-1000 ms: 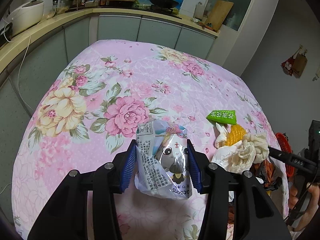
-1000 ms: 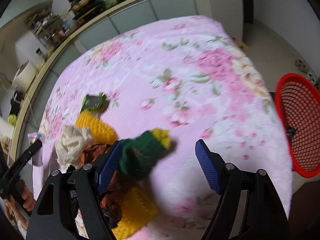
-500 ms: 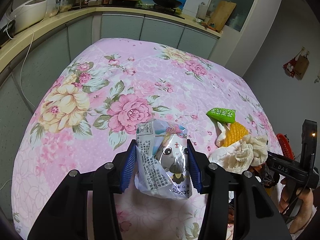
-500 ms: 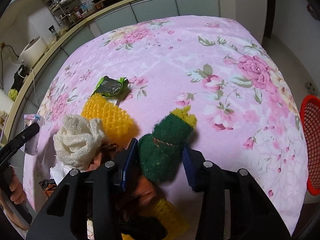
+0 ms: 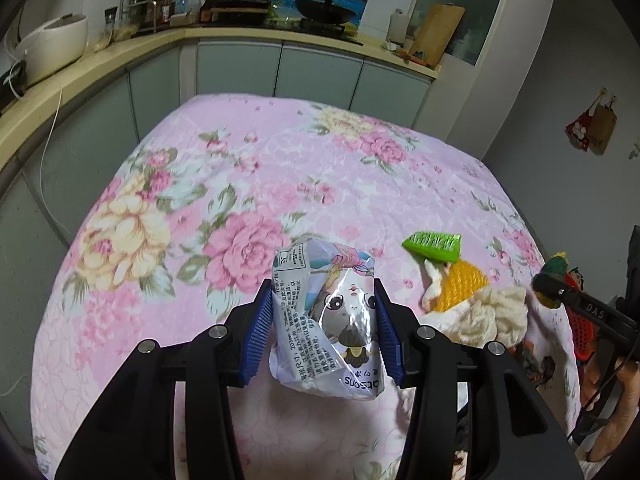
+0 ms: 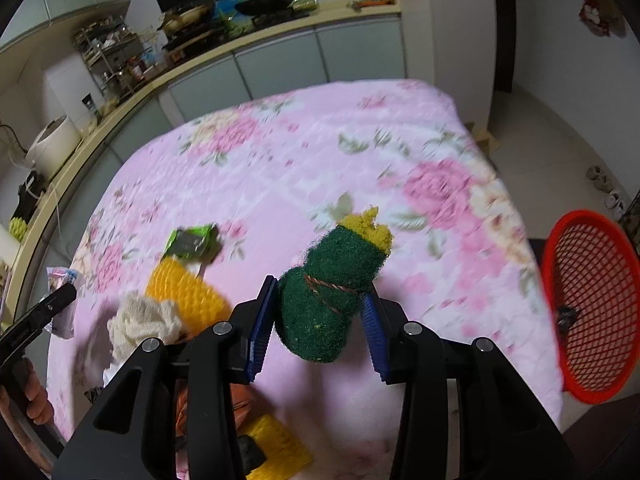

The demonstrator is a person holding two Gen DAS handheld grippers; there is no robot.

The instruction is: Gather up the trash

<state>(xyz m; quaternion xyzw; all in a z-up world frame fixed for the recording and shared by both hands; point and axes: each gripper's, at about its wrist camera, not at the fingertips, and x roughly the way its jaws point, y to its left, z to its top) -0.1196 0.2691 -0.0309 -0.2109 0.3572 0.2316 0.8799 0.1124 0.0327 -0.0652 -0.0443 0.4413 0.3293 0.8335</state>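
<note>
We had the left gripper (image 5: 326, 334) clamped on a snack wrapper (image 5: 328, 316) | right gripper (image 6: 320, 328) pinched the green sponge (image 6: 328, 292) above the table (image 6: 280, 168) | red basket (image 6: 592, 308) waited right, likely the drop spot.

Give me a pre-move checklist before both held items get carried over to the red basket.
1. Left gripper clamps the crinkled foil snack wrapper: ok.
2. Right gripper clamps the green-and-yellow scouring sponge: ok.
3. Sponge lifted off the pink floral cloth: ok.
4. Red mesh basket in sight, opening unobstructed: ok.
5. Pile all collected: not ok; green packet and cream knitted rag remain.
</note>
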